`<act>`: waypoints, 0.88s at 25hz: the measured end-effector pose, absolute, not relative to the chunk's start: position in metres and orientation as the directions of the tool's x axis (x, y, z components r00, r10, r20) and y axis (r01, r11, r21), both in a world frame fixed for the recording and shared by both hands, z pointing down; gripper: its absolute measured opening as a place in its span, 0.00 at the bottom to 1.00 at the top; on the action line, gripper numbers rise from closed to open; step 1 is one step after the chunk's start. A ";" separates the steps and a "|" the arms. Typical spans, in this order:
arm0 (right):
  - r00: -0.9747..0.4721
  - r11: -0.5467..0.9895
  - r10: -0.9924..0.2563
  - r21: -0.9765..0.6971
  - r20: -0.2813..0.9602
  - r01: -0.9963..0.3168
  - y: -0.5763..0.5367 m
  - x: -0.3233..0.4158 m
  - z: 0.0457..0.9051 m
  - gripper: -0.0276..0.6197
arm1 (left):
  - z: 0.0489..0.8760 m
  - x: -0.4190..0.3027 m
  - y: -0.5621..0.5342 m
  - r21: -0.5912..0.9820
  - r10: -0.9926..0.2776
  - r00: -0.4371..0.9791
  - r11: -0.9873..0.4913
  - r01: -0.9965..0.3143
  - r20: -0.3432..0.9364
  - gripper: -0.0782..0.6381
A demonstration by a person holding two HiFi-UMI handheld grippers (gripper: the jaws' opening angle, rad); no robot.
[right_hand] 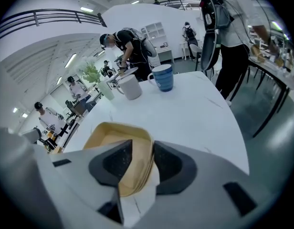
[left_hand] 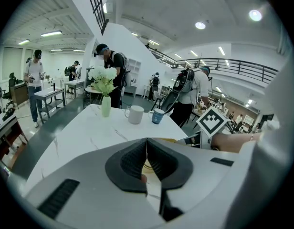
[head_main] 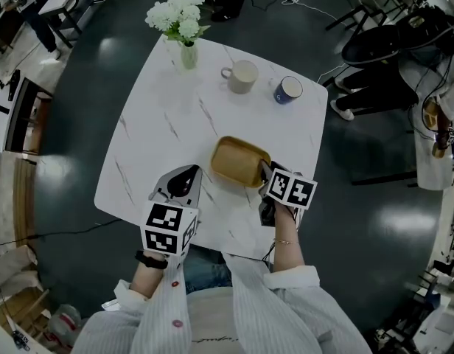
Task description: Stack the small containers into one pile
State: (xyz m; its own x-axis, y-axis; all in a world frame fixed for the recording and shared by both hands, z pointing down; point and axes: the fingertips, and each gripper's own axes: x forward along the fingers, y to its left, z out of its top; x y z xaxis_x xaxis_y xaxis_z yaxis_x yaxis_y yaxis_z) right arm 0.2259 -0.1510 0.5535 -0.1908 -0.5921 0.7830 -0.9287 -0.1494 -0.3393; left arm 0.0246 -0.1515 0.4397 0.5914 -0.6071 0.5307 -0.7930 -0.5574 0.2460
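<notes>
on table [head_main: 161,124]: containers [head_main: 238,161] near front edge | mug [head_main: 242,76], cup [head_main: 288,89] behind | vase [head_main: 188,54] left of mug

The left gripper [left_hand: 147,147] hides most of the containers [left_hand: 167,140], whose number in the pile cannot be counted.

Head view: from overhead, looking steeply down, whole table [head_main: 175,109] in frame, far edge at 12 o'clock.
Left gripper view: low at table's 7 o'clock, facing 1 o'clock across the top.
Right gripper view: at 5 o'clock, very near tan containers [right_hand: 113,137], facing 11 o'clock.
Shared by all three: white mug [head_main: 242,76], blue mug [head_main: 288,89], vase [head_main: 188,54].
</notes>
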 end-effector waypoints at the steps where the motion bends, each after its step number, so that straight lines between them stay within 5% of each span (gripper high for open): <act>1: -0.191 -0.142 -0.592 -0.334 0.783 -0.932 -0.150 0.226 0.553 0.25 | 0.439 0.025 -0.150 0.245 -0.608 0.591 -0.558 -0.793 0.530 0.13; 12: -0.241 -0.015 -0.626 -0.320 0.742 -0.947 -0.144 0.216 0.528 0.27 | 0.429 0.029 -0.134 0.231 -0.648 0.572 -0.537 -0.812 0.503 0.13; 22: -0.457 0.234 -0.679 -0.421 0.574 -0.876 -0.140 0.172 0.461 0.24 | 0.405 0.040 -0.115 0.264 -0.702 0.565 -0.501 -0.824 0.432 0.13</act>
